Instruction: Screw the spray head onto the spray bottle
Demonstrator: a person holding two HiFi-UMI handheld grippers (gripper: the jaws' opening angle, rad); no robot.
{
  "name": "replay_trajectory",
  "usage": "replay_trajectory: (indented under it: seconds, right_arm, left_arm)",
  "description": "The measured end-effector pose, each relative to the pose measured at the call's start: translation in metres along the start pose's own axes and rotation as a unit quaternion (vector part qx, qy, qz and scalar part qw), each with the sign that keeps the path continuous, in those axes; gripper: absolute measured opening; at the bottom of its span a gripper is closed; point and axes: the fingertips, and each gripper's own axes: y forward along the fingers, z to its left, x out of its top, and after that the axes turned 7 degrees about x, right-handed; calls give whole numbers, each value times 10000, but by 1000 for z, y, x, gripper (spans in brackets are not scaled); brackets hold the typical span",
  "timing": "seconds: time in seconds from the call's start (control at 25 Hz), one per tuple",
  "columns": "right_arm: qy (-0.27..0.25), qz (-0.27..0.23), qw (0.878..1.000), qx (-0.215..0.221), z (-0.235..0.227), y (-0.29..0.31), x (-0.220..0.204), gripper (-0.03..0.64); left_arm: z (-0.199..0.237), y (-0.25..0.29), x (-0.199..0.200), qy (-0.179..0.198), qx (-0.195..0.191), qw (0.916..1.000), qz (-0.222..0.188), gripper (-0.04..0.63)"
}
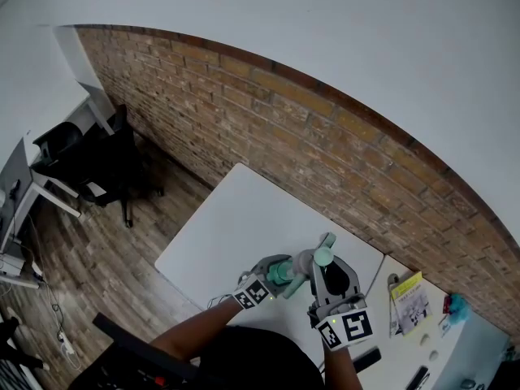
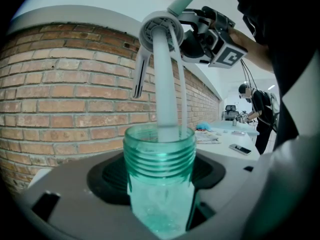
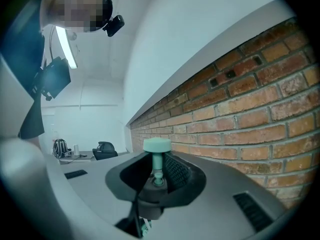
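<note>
**Head view.** Above a white table (image 1: 236, 226) that runs along a brick wall (image 1: 284, 128), the two grippers meet just in front of the person. The left gripper (image 1: 272, 276) carries the green spray bottle (image 1: 283, 271), tipped with its mouth toward the right gripper (image 1: 325, 273). The right gripper carries the spray head (image 1: 318, 255) just beyond that mouth. Both parts are held clear of the table, probably so that each can be angled freely for alignment.

**Left gripper view.** The jaws stand about half apart and press on the body of the spray bottle (image 2: 160, 184), below its neck. This grip leaves the threaded neck (image 2: 159, 156) bare for the collar. The white dip tube (image 2: 165, 94) of the spray head (image 2: 159, 31) passes down through the bottle mouth. The head itself sits well above the threads, so no turn of the screw has been taken yet. The right gripper (image 2: 195, 34) holds the head from the far side.

**Right gripper view.** The jaws (image 3: 157, 176) are nearly together and clamp the narrow part of the spray head. Its pale green nozzle tip (image 3: 157, 145) projects forward between them. The tight grip on a slim section likely serves to keep the head from slipping when it is later twisted. The likely next step is to lower the collar onto the threads, square to them, before any turning.
</note>
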Motion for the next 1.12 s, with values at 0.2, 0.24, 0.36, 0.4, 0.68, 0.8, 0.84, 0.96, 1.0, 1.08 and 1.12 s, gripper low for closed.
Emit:
replay_trajectory:
  seconds: [0.2,0.24,0.36,0.4,0.68,0.8,0.84,0.96,1.0,1.08,1.12]
  right_arm:
    - [-17,59,10000,3,-1,1,-7,66]
    - [-9,70,10000,5,-1,1,-8,66]
    - [-16,83,10000,38,0,3,-12,66]
    - [-38,86,9999,57,0,4,-14,66]
    - [-131,261,9994,171,5,11,-31,66]
    - [-110,291,9993,196,5,12,-35,66]
    - [-102,298,9993,201,5,11,-36,66]
    - [-63,300,9993,219,3,11,-39,66]
    - [-48,296,9993,227,3,10,-40,66]
    - [-29,287,9993,246,2,10,-42,66]
    - [-38,278,9992,271,1,10,-43,66]
  left_arm:
    - [0,0,0,-18,22,10000,-11,322]
    - [0,0,-1,-23,25,10000,-12,322]
    - [0,1,-1,-17,20,10000,-37,322]
    - [0,1,-2,-24,8,10000,-17,322]
    - [-1,0,-3,-25,-28,10000,20,322]
    - [-1,-1,-4,-35,-27,10000,52,322]
    - [-1,0,-4,-30,-21,10000,54,322]
    - [-1,-1,-2,-10,-17,10000,25,322]
    - [-1,-1,-2,-17,-22,10000,19,322]
    - [-1,0,-2,-17,-24,10000,-3,322]
    - [-1,0,-1,-8,-23,10000,-17,322]
